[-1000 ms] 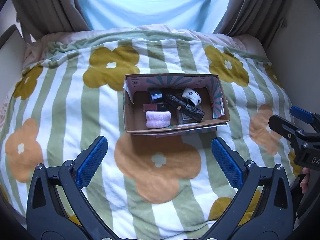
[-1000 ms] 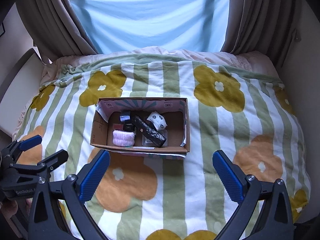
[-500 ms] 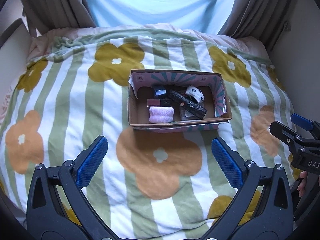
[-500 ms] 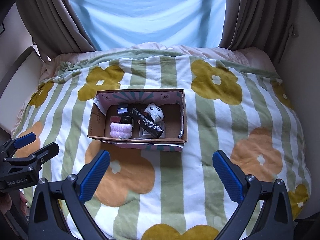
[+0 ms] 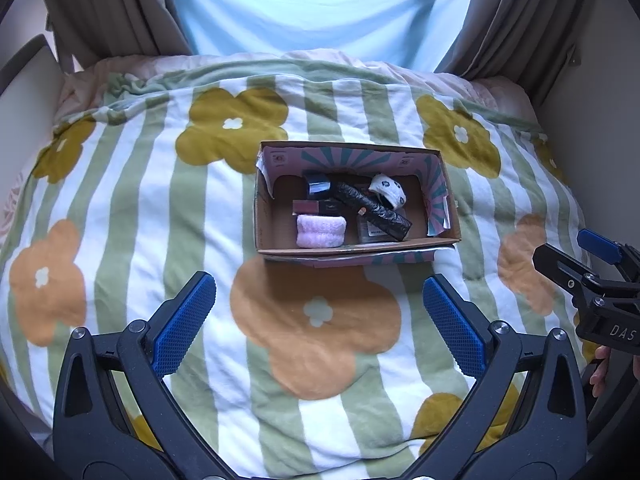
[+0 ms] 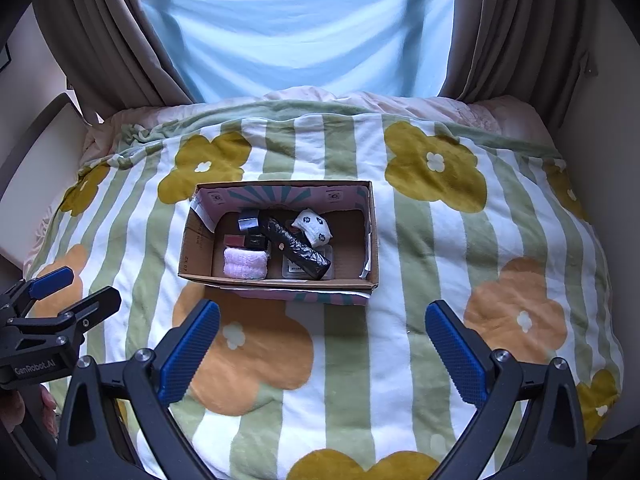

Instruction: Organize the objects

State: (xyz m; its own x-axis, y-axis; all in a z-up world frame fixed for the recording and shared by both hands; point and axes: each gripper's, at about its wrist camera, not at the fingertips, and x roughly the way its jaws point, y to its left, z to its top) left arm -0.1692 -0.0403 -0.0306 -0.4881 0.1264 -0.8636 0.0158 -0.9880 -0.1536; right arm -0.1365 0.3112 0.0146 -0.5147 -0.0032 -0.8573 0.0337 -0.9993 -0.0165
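Two grippers: left gripper (image 5: 319, 320) and right gripper (image 6: 322, 338) hovering, jaws spread wide, gripping nothing
box: cardboard box (image 5: 280, 236) sitting at 12 o'clock on blanket (image 5: 120, 208)
contents: pink cloth (image 5: 321, 231), black tube (image 5: 374, 210) lying inside

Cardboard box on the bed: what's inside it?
In the box: pink towel roll, long black wrapped item, white patterned sock, small dark boxes. A flat packet lies partly under the black item; its label is unreadable.
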